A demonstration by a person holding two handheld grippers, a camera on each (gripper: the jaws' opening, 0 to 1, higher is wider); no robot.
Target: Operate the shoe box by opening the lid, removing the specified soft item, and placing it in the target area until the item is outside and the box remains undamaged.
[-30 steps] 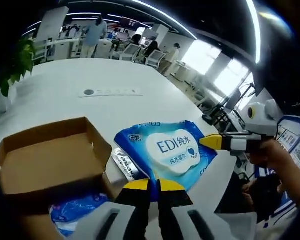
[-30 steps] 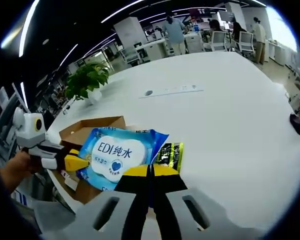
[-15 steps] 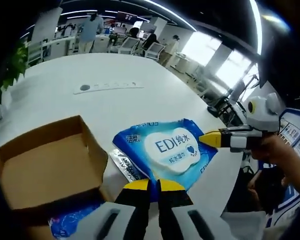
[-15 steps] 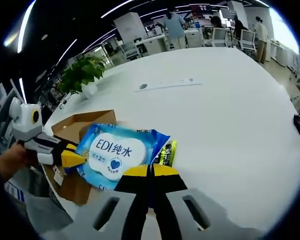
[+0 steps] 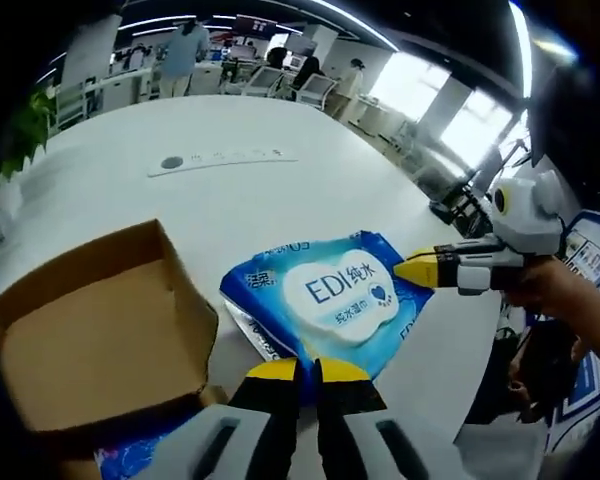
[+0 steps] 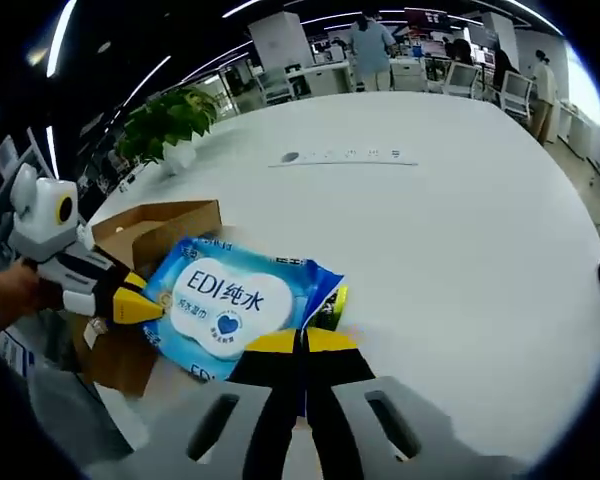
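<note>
Wipes pack (image 5: pixel 335 300) spans both hand-held grippers, left (image 5: pixel 298 372) and right (image 6: pixel 302 345), each clenched on an opposite edge; box (image 5: pixel 90 320) lower left.

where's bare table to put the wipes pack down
Free: the wide white table between the wipes pack and the power strip, and beyond it. Crowded: the near edge, with the cardboard box and both grippers' jaws pinching the pack.

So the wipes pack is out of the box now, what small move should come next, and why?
Probably lower the wipes pack onto the white table beside the box, then open both grippers. The left gripper and right gripper each pinch an edge of the pack, and it already sits clear of the open box.
</note>
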